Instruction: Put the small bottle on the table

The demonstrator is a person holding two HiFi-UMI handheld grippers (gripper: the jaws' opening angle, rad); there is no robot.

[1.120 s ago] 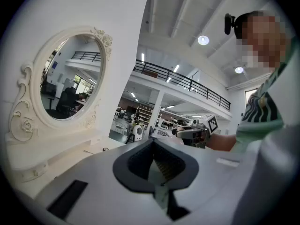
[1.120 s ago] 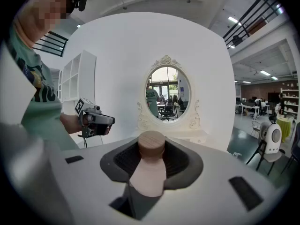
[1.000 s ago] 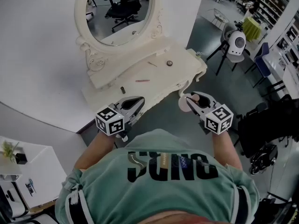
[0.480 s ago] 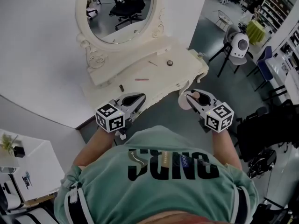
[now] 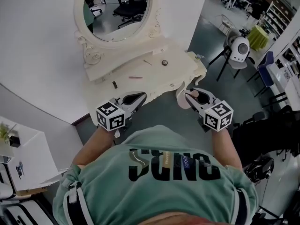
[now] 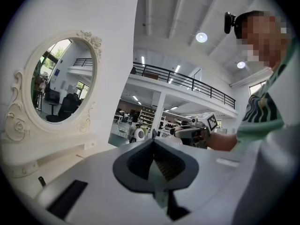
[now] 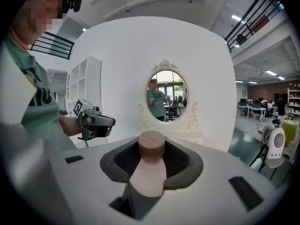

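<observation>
small bottle [image 7: 150, 165] with wooden cap clamped in the right tool [image 5: 191, 96], in the air off the front edge of the tabletop [image 5: 140, 86], left tool [image 5: 137, 98] closed and empty

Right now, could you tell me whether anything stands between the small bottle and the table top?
Nothing visible does. The right gripper holds the small bottle short of the table's front edge; the pink stick and round item lie farther back on it.

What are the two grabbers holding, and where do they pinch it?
The right gripper pinches the bottle by its sides, just below the cap. The left gripper is shut and empty.
</observation>
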